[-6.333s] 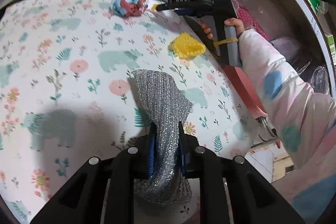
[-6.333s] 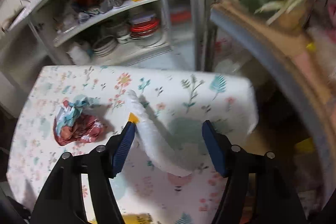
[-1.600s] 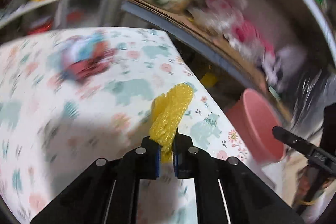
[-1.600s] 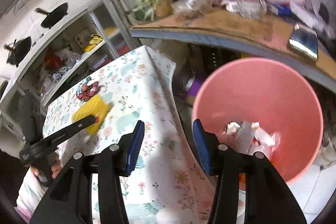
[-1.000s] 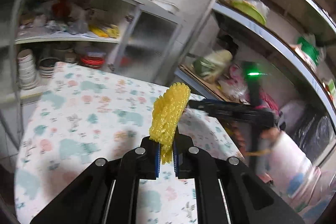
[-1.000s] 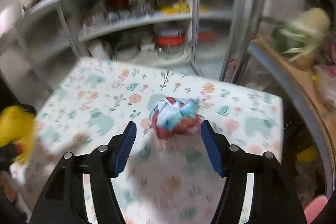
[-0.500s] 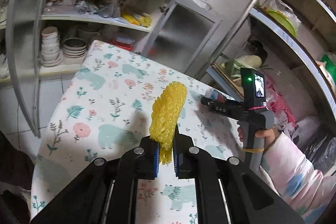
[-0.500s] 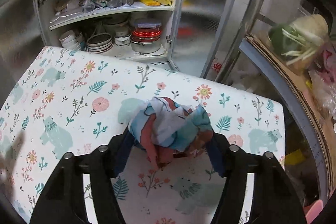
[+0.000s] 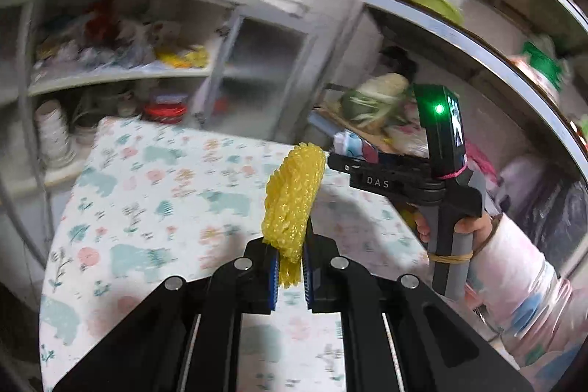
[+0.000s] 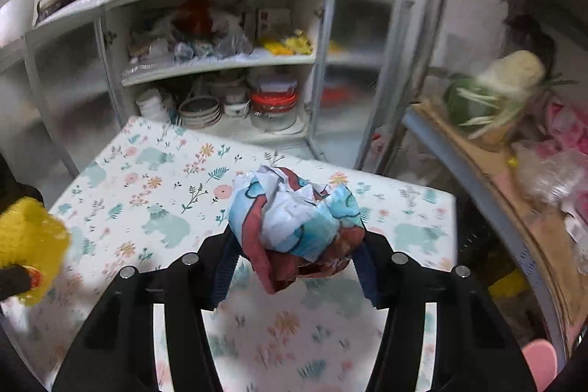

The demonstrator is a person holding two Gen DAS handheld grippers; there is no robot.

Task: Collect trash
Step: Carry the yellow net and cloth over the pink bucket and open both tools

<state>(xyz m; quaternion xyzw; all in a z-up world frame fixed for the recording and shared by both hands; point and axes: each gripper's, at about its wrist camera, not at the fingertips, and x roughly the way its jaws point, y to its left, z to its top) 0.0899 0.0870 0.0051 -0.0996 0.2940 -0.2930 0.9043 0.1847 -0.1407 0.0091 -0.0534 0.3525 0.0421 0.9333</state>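
**A:** At the centre of the left wrist view, what does the left gripper point(image 9: 288, 276) hold?

**B:** Its jaws are clenched on a yellow mesh point(image 9: 292, 199), which stands upright and clear of the table point(image 9: 147, 193), probably so it can be carried off.

**A:** And the right gripper point(image 10: 294, 269)?

**B:** Centre of its view, the jaws are closing on a crumpled wrapper point(image 10: 294, 214), blue, white and red. The pads press both sides, and it looks lifted off the cloth.

**A:** Where does the trash go?

**B:** Probably a pink bin point(image 10: 538, 364); only its rim shows at the lower right edge. Both pieces appear held high to clear the table edge on the way.
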